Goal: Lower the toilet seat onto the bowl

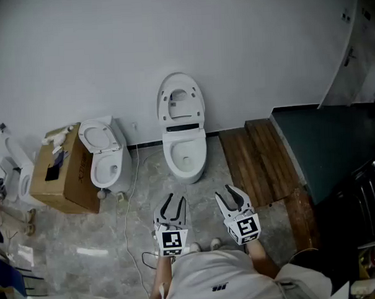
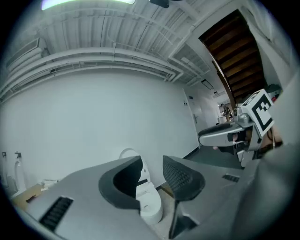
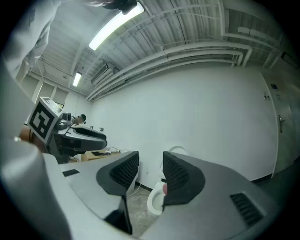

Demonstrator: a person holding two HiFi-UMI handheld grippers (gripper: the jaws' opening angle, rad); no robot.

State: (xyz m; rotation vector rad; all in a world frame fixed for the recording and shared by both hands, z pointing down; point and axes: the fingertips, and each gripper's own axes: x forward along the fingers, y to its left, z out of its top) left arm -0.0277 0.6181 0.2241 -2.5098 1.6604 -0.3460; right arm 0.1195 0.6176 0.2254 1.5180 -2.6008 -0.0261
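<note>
Nearest cam: person's pale shirt (image 1: 212,281) at bottom centre of head view. The 2 marker cubes (image 1: 171,240) and both grippers sit just above it, side by side over the stone-look floor (image 1: 86,243).

- Left gripper (image 1: 176,199): jaws a narrow gap apart, nothing btw the pads. Its own view frames the bowl through that gap.
- Right gripper (image 1: 226,193): jaws drawn in to a slit, effectively closed, also empty.
- Toilet seat (image 1: 180,103): upper centre of frame, upright w/ the lid behind it, leaning back at the wall (image 1: 263,43).
- Bowl (image 1: 185,153): directly below the seat in frame, open.
- Both grippers are well apart from the seat, no contact.

My read:
- Task at 0, approach phase.
- Grippers ride low and close to the body bc there's nothing to carry yet.
- Narrow jaws could suit a thin seat rim or just be idle, can't say which.
- Seat looks tipped back past vertical, so it holds itself up. It needs a pull fwd at the top edge, then a controlled descent so it doesn't slam on the porcelain.
- Left gripper is more in line w/ the bowl.

Clutter: 2nd toilet (image 1: 104,159) and cardboard box (image 1: 64,170) at left of frame, wooden planks (image 1: 262,164) at right, cable (image 1: 130,198) on the floor left of the bowl. None lies btw grippers and bowl.
</note>
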